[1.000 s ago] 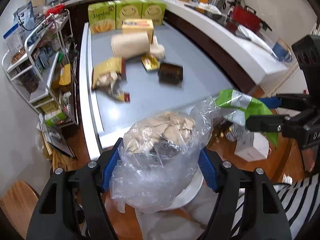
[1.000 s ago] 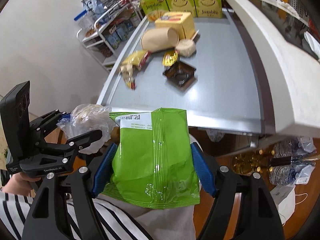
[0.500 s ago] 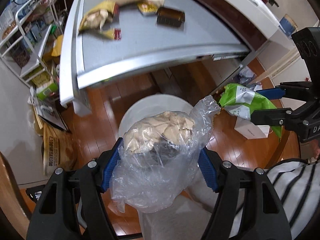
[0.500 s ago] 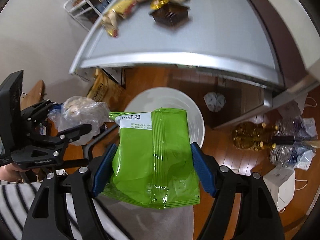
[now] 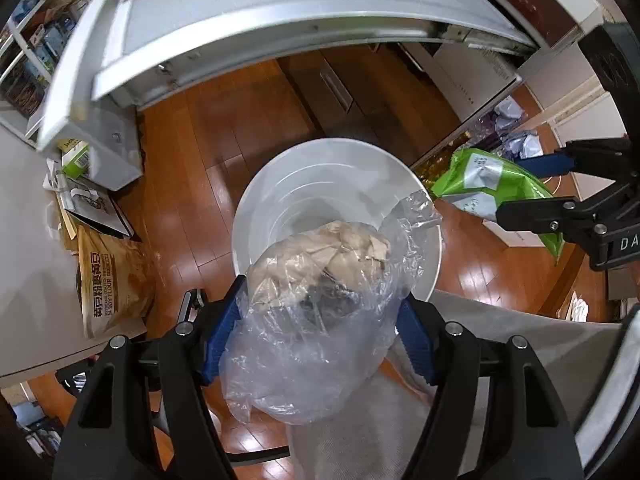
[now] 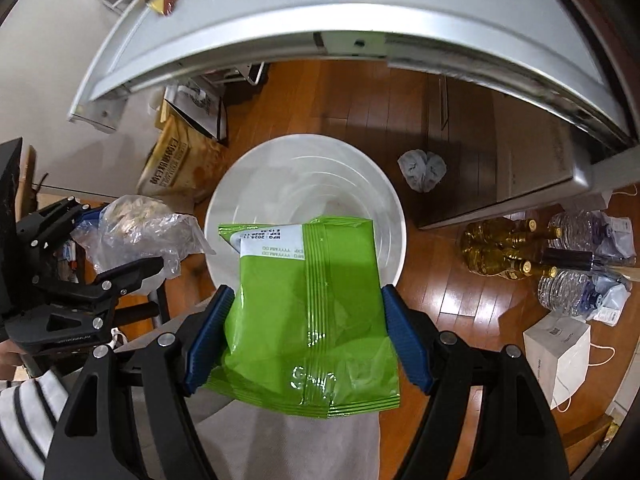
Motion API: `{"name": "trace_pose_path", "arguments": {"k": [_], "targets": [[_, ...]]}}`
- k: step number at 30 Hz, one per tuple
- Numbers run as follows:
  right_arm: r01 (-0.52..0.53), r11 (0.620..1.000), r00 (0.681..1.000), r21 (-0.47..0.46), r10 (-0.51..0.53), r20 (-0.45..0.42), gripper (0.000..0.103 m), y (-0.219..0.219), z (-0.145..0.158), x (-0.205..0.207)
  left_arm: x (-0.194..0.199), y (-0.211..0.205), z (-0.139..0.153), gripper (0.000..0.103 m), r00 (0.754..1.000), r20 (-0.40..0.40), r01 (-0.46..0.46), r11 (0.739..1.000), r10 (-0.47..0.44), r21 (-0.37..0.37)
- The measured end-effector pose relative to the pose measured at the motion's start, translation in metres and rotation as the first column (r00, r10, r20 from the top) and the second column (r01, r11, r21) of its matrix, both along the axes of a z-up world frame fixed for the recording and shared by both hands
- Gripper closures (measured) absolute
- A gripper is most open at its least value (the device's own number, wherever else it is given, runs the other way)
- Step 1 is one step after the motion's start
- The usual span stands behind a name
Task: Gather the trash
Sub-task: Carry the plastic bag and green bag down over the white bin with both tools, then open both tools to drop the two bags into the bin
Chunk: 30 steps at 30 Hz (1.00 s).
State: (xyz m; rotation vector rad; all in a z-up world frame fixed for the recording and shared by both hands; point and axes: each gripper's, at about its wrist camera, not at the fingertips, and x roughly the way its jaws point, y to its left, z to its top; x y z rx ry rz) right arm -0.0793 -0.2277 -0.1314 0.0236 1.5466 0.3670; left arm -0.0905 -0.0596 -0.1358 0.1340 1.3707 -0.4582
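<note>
Trash fills both of your tongs. Your left gripper (image 5: pixel 320 332) is clamped on a clear plastic bag of crumpled paper (image 5: pixel 320 304); your right gripper (image 6: pixel 306 332) is clamped on a flat green snack packet (image 6: pixel 308 312). A second ago the grey table (image 5: pixel 280 4) lay ahead of both tongs; now both point steeply down, with the open white bin (image 5: pixel 276 196) directly beyond the tips of each and the table's edge at the far top. That likely puts you at the drop: both loads hang over the bin mouth, neither released.
</note>
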Motion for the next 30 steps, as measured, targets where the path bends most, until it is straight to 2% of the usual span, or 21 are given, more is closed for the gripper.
{"name": "trace_pose_path", "arguments": {"k": [4, 18, 30], "targets": [[-0.009, 1.0, 1.0, -0.019, 0.008, -0.013, 0.03, 0.005, -0.015, 0.008, 0.007, -0.004, -0.013, 0.033, 1.0, -0.018, 0.0, 1.0, 0.0, 0.014], [0.059, 0.997, 0.997, -0.053, -0.061, -0.05, 0.03, 0.015, -0.051, 0.021, 0.021, -0.016, -0.046, 0.033, 0.997, -0.074, -0.012, 0.998, 0.016, 0.06], [0.063, 0.996, 0.996, -0.066, -0.067, -0.055, 0.03, 0.015, -0.053, 0.027, 0.027, -0.023, -0.047, 0.032, 0.997, -0.079, 0.015, 0.997, -0.009, 0.075]]}}
